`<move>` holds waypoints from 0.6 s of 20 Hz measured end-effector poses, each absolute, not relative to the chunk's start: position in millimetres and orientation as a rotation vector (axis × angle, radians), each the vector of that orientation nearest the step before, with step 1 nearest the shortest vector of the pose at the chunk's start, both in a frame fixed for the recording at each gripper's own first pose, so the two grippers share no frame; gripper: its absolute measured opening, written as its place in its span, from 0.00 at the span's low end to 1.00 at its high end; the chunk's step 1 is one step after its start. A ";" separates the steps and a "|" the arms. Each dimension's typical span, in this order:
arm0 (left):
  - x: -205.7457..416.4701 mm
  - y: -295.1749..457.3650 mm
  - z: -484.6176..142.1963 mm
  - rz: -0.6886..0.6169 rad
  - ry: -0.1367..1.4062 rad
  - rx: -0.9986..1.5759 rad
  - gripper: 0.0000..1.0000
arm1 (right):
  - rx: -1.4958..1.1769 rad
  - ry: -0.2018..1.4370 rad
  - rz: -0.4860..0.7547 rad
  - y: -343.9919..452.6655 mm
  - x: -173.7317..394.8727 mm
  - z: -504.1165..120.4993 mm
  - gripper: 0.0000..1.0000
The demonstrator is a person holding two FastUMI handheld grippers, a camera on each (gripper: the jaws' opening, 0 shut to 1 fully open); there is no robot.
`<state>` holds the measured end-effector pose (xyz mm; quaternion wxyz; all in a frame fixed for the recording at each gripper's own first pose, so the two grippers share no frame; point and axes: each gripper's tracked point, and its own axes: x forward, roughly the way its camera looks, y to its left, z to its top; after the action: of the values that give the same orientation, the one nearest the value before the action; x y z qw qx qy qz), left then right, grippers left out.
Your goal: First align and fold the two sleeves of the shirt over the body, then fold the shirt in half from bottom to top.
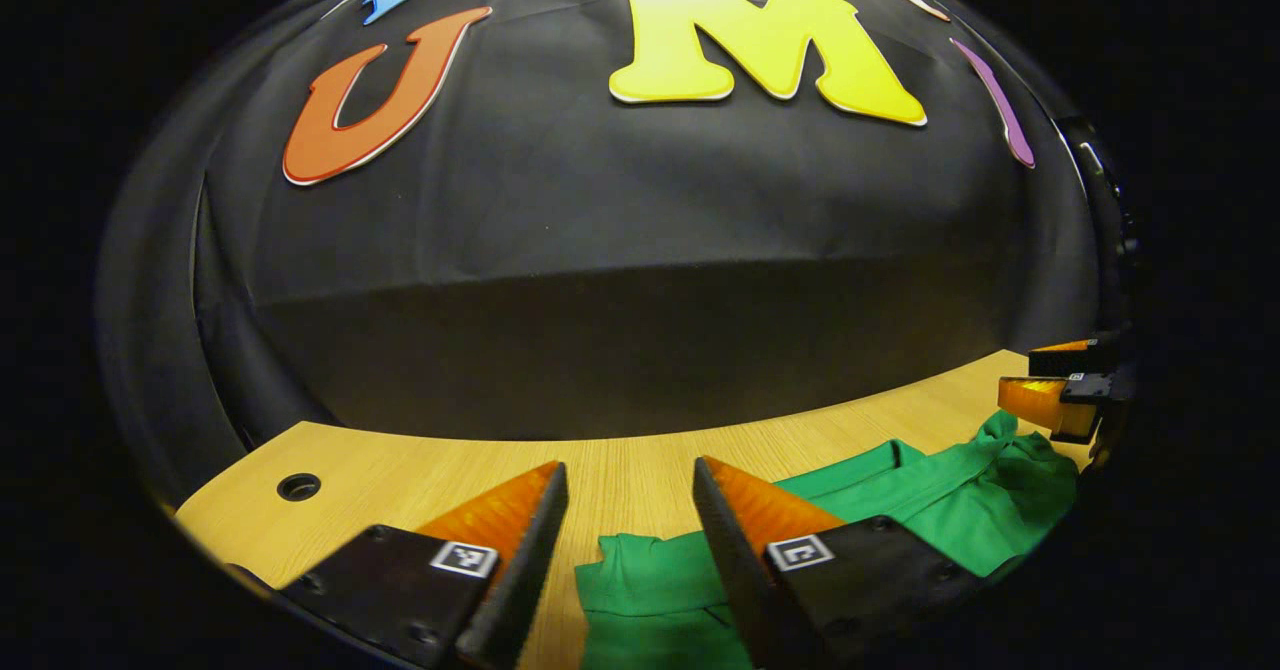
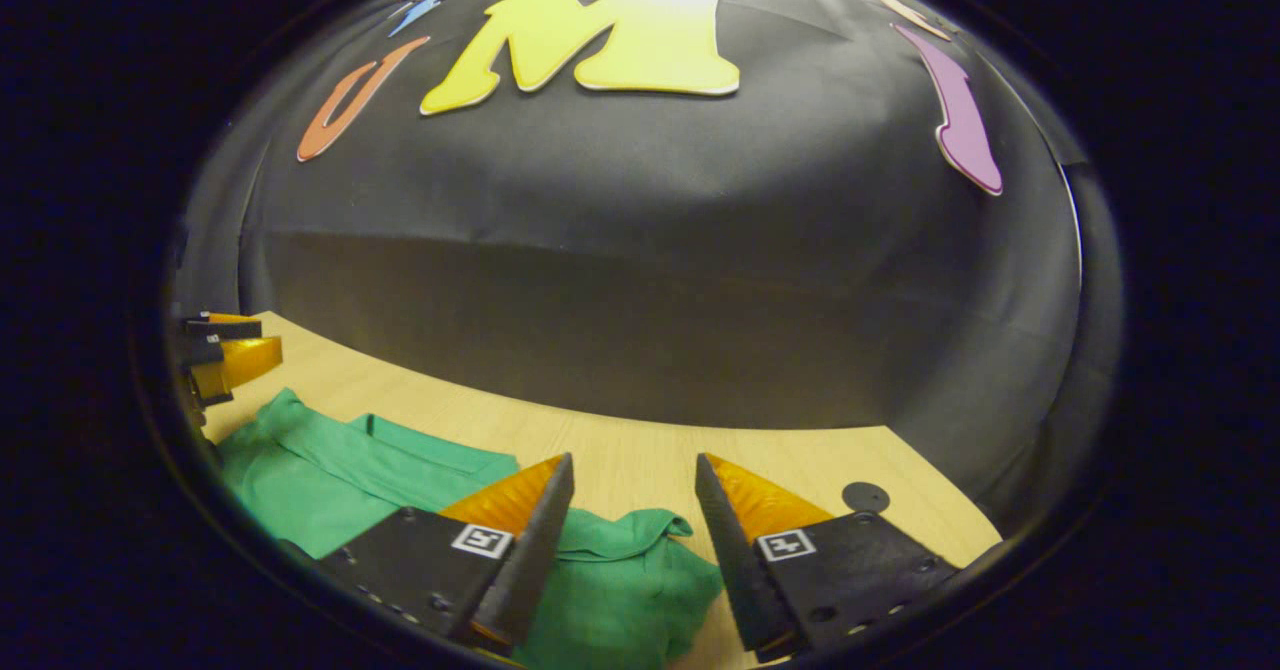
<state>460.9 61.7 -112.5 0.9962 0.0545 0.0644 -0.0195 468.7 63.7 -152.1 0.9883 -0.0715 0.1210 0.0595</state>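
A green shirt [image 1: 900, 500] lies on the wooden table [image 1: 400, 470], spreading from the bottom centre to the right in the left gripper view. My left gripper [image 1: 630, 480] hovers open above its near end, one sleeve edge [image 1: 640, 570] showing between the fingers. The right gripper [image 1: 1060, 390] appears at the far right above the shirt's other end. In the right gripper view the shirt [image 2: 330, 470] spreads to the left, a rumpled sleeve [image 2: 620, 570] lying between the fingers of my open right gripper [image 2: 633, 470]. The left gripper [image 2: 225, 355] appears at the far left edge.
The table [image 2: 640, 450] ends at the black cloth wall close behind the shirt. A round hole [image 1: 298, 487] sits in the tabletop at the left, and a dark round cap [image 2: 865, 497] at the right.
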 end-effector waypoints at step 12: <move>359.7 55.2 -59.8 0.018 0.098 0.085 1.00 | -0.114 0.180 0.145 54.3 353.6 -89.5 0.95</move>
<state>359.7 55.2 -59.8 0.9979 0.0426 0.0488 0.0090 353.6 54.3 -89.5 0.9917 -0.0567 0.0898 0.0724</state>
